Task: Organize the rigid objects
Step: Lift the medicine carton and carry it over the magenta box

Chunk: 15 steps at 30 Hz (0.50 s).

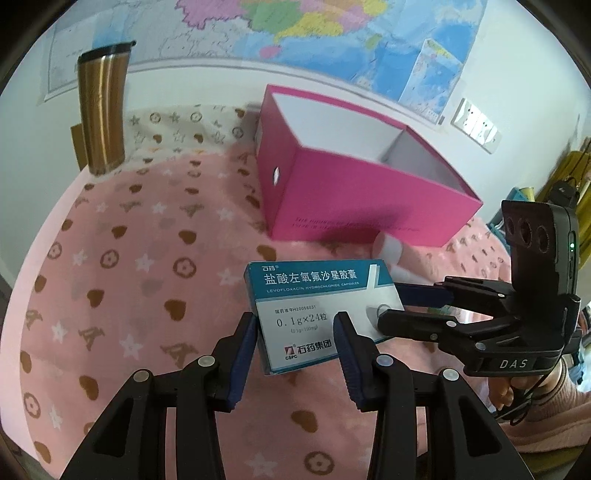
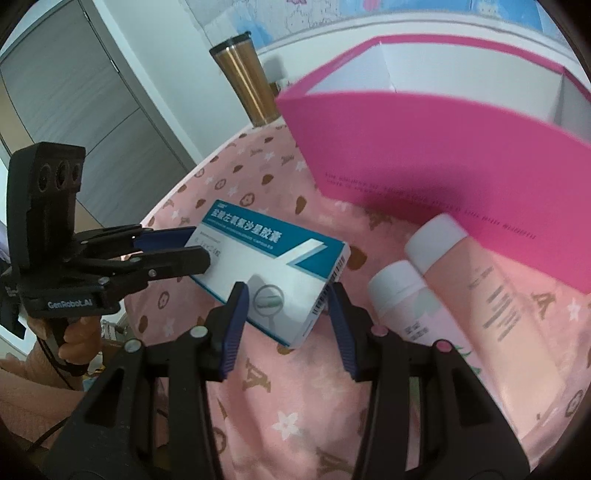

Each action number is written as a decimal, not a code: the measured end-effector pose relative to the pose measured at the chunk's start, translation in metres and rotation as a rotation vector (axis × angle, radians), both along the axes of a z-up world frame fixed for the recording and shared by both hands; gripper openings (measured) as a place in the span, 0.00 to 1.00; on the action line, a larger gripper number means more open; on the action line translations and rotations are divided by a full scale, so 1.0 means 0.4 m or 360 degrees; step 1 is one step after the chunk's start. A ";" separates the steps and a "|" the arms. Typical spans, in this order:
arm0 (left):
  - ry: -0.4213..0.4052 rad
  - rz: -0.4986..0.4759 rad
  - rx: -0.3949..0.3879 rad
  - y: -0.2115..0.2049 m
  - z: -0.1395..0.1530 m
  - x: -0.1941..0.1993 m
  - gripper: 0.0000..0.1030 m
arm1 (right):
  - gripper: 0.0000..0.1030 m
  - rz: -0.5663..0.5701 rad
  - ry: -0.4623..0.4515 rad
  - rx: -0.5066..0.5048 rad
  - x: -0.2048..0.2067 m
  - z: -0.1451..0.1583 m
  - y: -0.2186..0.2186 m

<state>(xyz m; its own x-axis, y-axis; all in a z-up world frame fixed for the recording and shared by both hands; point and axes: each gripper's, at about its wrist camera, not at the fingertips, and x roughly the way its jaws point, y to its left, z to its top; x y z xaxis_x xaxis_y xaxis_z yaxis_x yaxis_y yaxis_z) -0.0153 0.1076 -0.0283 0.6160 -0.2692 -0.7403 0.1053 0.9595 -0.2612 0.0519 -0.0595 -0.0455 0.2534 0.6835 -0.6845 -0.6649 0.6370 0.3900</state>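
Observation:
A blue and white medicine box [image 1: 314, 312] [image 2: 273, 273] is between both grippers, just above the pink cloth. My left gripper [image 1: 297, 319] has its jaws around the box's near end. My right gripper [image 2: 286, 293] has its jaws around the box's other end; it shows in the left wrist view [image 1: 417, 306] at the box's right edge. The fingers stand close to the box sides; contact is unclear. An open pink cardboard box [image 1: 354, 177] [image 2: 424, 155] stands behind. Two pink tubes with white caps [image 2: 406, 295] [image 2: 487, 295] lie beside it.
A gold tumbler with a black lid [image 1: 101, 110] [image 2: 245, 79] stands at the far edge of the table. The table is covered with a pink patterned cloth [image 1: 129, 277]. A map hangs on the wall [image 1: 314, 33]. A grey cabinet [image 2: 74, 92] is at the left.

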 end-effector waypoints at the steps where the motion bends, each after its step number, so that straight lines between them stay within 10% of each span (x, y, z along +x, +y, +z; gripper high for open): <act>1: -0.0013 -0.0004 -0.0008 -0.002 0.007 0.001 0.41 | 0.46 -0.0004 -0.0006 0.0008 0.001 0.007 -0.005; 15: -0.0141 -0.0083 -0.0053 -0.062 0.072 0.032 0.41 | 0.46 -0.0100 -0.0154 0.0030 0.003 0.097 -0.095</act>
